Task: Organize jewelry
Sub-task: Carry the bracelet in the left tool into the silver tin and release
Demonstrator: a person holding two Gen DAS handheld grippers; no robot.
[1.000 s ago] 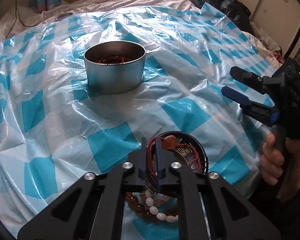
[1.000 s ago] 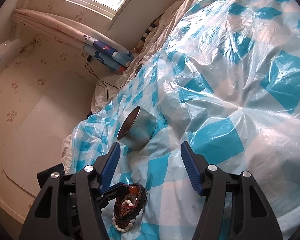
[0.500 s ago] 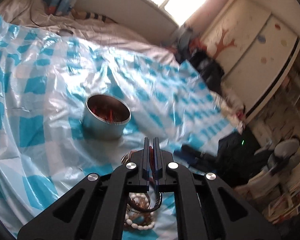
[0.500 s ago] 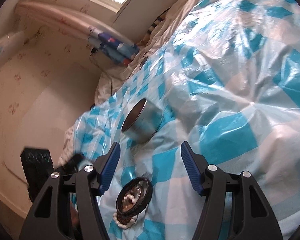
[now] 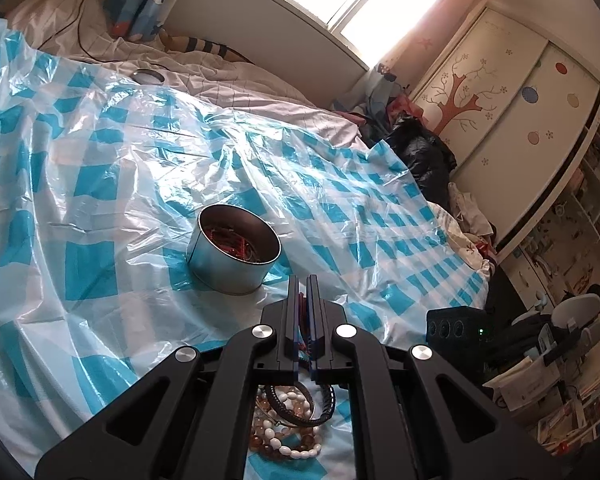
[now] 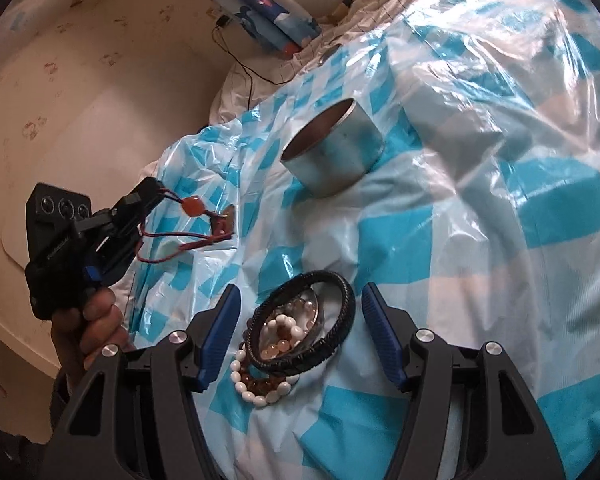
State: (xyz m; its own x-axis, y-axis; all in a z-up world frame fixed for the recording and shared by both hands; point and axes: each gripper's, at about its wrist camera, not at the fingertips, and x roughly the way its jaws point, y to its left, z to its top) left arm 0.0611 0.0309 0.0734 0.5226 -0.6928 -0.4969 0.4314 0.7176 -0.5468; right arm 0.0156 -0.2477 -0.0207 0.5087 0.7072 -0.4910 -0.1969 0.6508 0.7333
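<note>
Tin behind bracelet pile; pile between right tool fingers.

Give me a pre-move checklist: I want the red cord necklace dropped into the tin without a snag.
1. Left hand-held gripper shut on red cord necklace with orange pendant: ok.
2. Necklace lifted off the blue-checked plastic sheet: ok, dangling.
3. Round metal tin upright, mouth open: ok.
4. Room in the tin: cannot tell; red jewelry already inside.
5. Right hand-held gripper open, away from the tin: ok.
6. Black braided bracelet and white bead bracelet free of the cord: ok.
</note>
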